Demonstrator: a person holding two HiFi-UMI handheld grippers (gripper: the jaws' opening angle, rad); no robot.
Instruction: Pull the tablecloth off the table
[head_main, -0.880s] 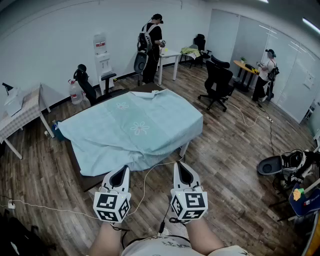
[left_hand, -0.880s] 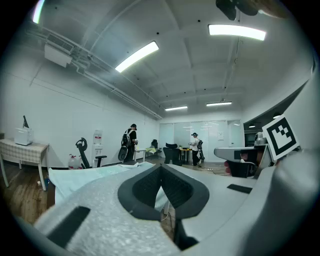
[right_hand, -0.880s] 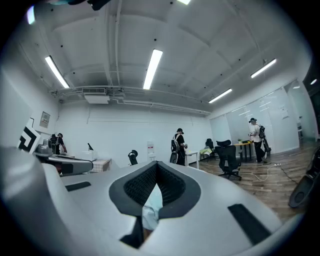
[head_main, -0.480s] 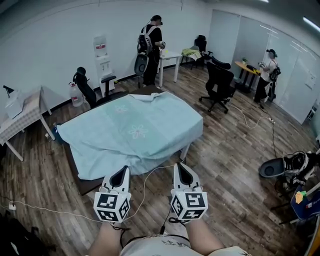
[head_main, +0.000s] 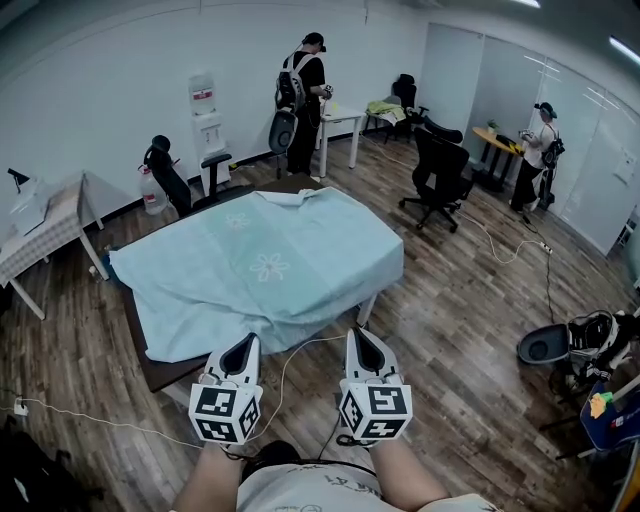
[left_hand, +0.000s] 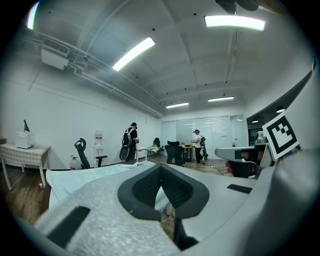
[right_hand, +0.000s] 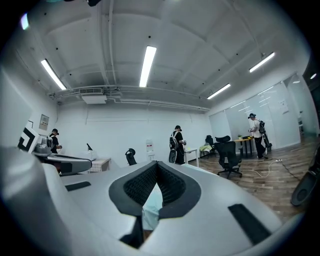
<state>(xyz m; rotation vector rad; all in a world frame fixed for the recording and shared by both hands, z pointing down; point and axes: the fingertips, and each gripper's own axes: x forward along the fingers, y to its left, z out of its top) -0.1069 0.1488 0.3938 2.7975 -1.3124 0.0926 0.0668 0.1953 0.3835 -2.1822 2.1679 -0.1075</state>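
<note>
A light blue tablecloth (head_main: 260, 262) with pale flower prints covers a low table (head_main: 165, 372) in the middle of the room; its near edge hangs down in front of me. My left gripper (head_main: 243, 346) and right gripper (head_main: 362, 338) are held side by side short of that near edge, both shut with nothing between the jaws. The left gripper view looks over the shut left gripper (left_hand: 161, 169) onto the tablecloth (left_hand: 85, 176). From the right gripper (right_hand: 157, 165) a strip of the tablecloth (right_hand: 151, 207) shows beyond the jaws.
A white cable (head_main: 300, 350) trails over the wooden floor by the table's near corner. Black office chairs (head_main: 440, 170) stand at the right, and a checked side table (head_main: 40, 235) at the left. Two persons (head_main: 303, 95) stand at the back; a water dispenser (head_main: 207, 125) is against the wall.
The view has shifted slightly, the table sitting a little further left and nearer. Both grippers keep their places, shut.
</note>
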